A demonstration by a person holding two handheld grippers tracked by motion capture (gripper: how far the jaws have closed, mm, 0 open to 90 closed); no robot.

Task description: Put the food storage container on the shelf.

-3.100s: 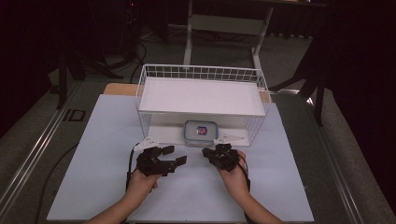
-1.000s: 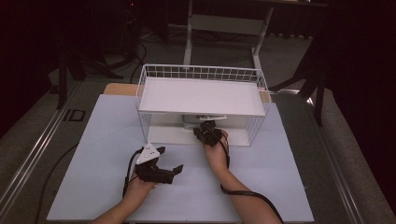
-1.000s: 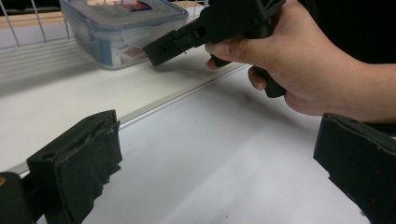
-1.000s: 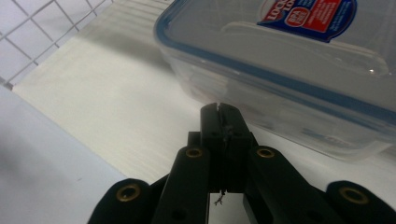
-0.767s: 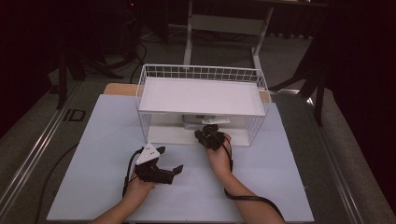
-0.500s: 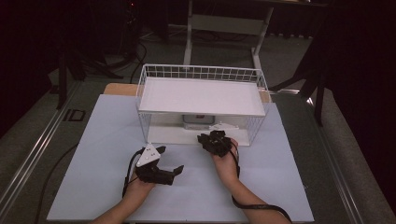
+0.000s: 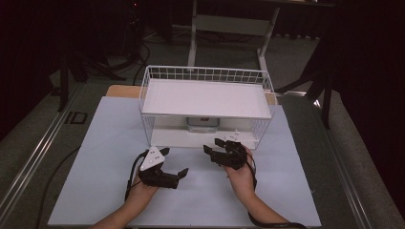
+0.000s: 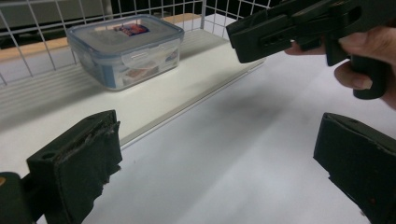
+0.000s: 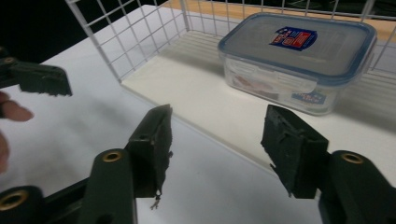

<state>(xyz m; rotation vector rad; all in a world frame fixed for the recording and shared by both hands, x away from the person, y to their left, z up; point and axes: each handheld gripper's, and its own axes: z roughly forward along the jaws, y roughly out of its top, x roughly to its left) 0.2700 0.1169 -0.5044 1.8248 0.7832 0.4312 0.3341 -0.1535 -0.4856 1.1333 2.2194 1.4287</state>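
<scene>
Both grippers hang free of the box; the danger is knocking the wire shelf or nudging the box deeper.

The left gripper (image 7: 173, 167), fingers (image 8: 77, 170) spread and empty, hovers over the pale table (image 7: 105, 157). The clear rectangular plastic box with the blue-rimmed lid (image 9: 299, 60) sits on the lower shelf of the white wire rack (image 7: 206, 98), under the upper shelf, toward the back. The right gripper (image 7: 216, 147), fingers (image 9: 154, 140) just opening with nothing between them, hangs before the rack; a careless reach could catch the wire or push the box aside.
</scene>
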